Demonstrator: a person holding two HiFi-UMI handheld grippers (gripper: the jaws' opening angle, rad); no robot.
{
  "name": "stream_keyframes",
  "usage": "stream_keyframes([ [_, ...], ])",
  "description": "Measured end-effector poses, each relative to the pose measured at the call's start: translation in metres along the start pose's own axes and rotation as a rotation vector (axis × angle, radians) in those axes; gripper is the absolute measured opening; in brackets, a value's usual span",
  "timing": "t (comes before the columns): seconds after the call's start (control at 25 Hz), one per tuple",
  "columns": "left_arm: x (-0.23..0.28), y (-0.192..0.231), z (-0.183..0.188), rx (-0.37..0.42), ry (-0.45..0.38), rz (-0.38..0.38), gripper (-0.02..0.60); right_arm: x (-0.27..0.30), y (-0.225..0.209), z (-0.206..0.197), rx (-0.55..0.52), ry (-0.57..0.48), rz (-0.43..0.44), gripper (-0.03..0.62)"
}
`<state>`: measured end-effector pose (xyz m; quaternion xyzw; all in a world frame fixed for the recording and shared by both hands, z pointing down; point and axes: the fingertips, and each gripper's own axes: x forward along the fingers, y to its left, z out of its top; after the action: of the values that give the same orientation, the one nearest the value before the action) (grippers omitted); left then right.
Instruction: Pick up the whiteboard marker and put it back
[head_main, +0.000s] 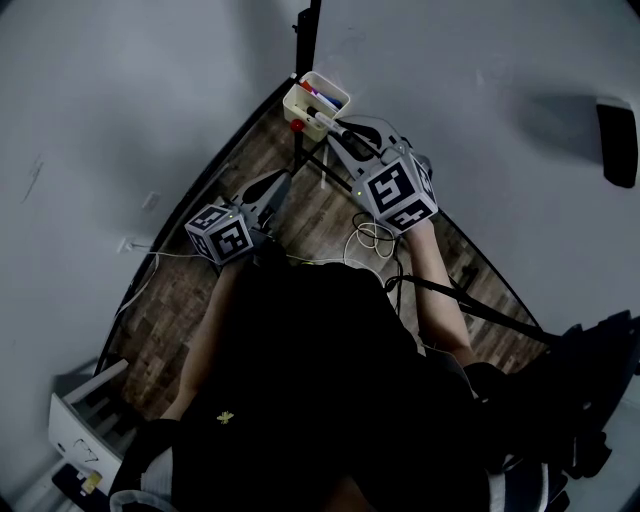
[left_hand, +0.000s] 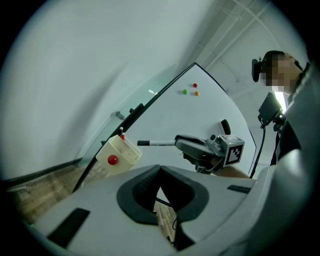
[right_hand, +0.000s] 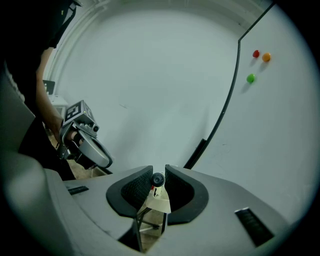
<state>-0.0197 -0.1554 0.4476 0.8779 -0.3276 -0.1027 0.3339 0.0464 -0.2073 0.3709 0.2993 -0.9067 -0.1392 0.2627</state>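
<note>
While the right claw (left_hand: 178, 142) clamps the whiteboard marker (left_hand: 156, 143) by its tail, just short of the cream holder (left_hand: 120, 152), the closed, empty left claw (left_hand: 160, 173) idles, and that long overhang could swing the tip against the rim.

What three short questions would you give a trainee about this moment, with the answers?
1. True or false: the right gripper has its fingers closed on the whiteboard marker.
2. What colour is the round magnet on the cream holder? A blue, B red, C black.
3. Which gripper has nothing between its fingers?

Key: 1 true. 2 B. 3 the left gripper, whose fingers are together with nothing in them.
</note>
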Motion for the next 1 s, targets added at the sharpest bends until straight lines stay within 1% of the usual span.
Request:
stream_keyframes([
  [0.72, 0.000, 0.007, 0.001, -0.029, 0.010, 0.013, 0.018, 0.010, -0.017, -0.004, 0.010, 0.004, -0.016, 0.083],
  [1.0, -0.004, 0.014, 0.002, -0.040, 0.022, 0.028, 0.018, 0.015, -0.033, -0.006, 0.018, 0.009, -0.043, 0.084],
])
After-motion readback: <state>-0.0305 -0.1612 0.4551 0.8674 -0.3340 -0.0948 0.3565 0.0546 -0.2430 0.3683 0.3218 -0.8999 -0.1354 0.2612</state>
